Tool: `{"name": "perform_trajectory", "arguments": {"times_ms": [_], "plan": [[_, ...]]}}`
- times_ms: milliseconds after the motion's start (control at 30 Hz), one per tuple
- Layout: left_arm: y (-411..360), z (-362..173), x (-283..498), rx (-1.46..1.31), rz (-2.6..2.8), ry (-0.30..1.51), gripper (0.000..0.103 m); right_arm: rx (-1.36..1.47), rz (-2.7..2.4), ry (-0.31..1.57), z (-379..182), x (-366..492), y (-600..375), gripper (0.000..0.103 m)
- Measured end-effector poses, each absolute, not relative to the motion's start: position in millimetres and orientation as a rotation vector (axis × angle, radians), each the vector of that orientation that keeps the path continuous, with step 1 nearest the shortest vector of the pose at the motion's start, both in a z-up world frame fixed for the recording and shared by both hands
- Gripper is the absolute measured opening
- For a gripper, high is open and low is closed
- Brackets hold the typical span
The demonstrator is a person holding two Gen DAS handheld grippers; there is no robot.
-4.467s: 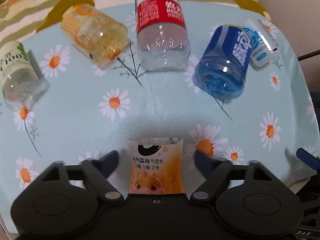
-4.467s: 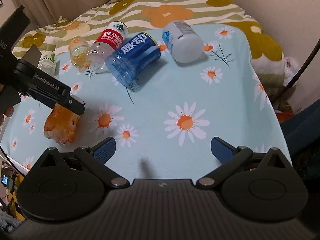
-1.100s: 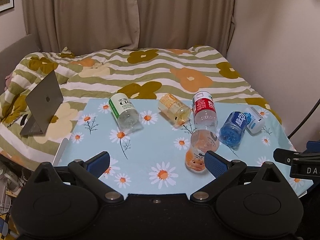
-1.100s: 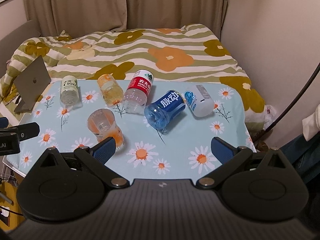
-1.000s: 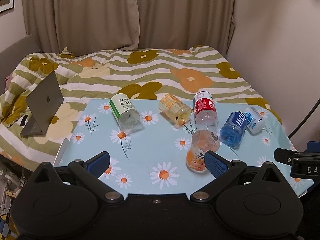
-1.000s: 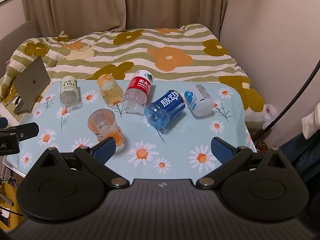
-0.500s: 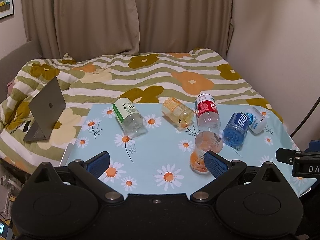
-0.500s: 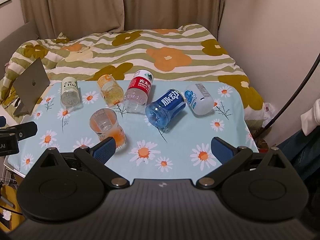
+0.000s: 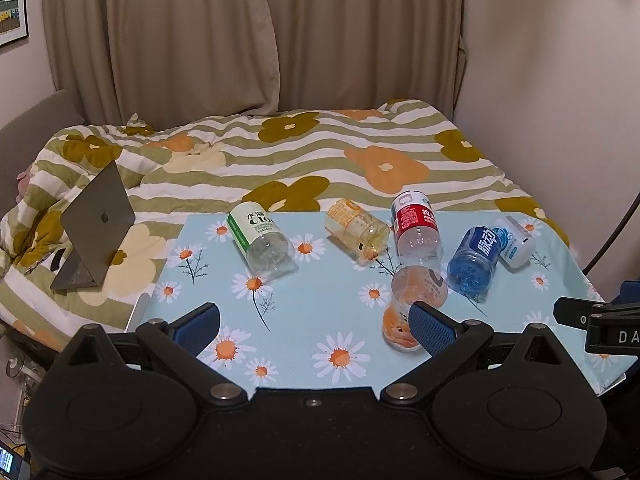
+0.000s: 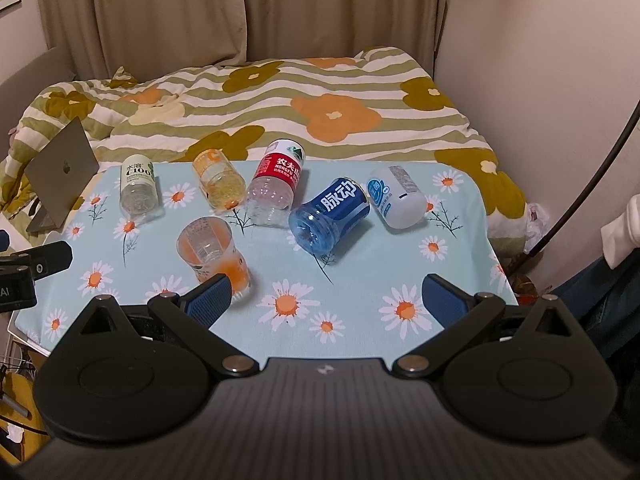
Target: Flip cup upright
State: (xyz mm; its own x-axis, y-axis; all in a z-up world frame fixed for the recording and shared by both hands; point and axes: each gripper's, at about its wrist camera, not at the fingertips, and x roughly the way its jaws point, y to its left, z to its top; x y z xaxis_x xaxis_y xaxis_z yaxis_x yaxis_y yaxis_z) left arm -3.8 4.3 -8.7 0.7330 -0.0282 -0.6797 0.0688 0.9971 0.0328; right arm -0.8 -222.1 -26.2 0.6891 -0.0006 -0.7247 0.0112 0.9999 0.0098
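An orange-printed clear cup (image 9: 416, 300) (image 10: 212, 252) stands upright, mouth up, on the daisy tablecloth (image 9: 320, 280) (image 10: 360, 272). Behind it several cut bottle cups lie on their sides: green-label (image 9: 260, 240) (image 10: 138, 188), yellow (image 9: 358, 232) (image 10: 218, 182), red-label (image 9: 416, 232) (image 10: 276, 188), blue (image 9: 474, 262) (image 10: 330, 214) and white (image 9: 514, 240) (image 10: 396, 196). My left gripper (image 9: 316, 320) is open and empty, held back above the table's near edge. My right gripper (image 10: 326, 294) is open and empty, likewise held back.
A bed with a striped flower quilt (image 9: 320, 152) lies behind the table. A grey laptop (image 9: 94, 224) (image 10: 60, 176) stands on it at the left. Curtains and a wall are behind. A dark cable (image 10: 580, 192) runs at the right.
The orange cup lay on its side in my left gripper's jaws 4.5 s ago; now it stands upright, released. Both grippers have pulled back and up, drifting slightly over the last second.
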Motion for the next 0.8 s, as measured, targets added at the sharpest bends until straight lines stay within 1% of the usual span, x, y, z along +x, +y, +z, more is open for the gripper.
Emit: {"name": "perform_trajectory", "arguments": {"times_ms": [800], "plan": [[3.6, -8.1, 1.0, 0.076, -0.006, 0.725, 0.102, 0.013, -0.006, 0.814, -27.2, 0.2, -222.0, 0.103]]}}
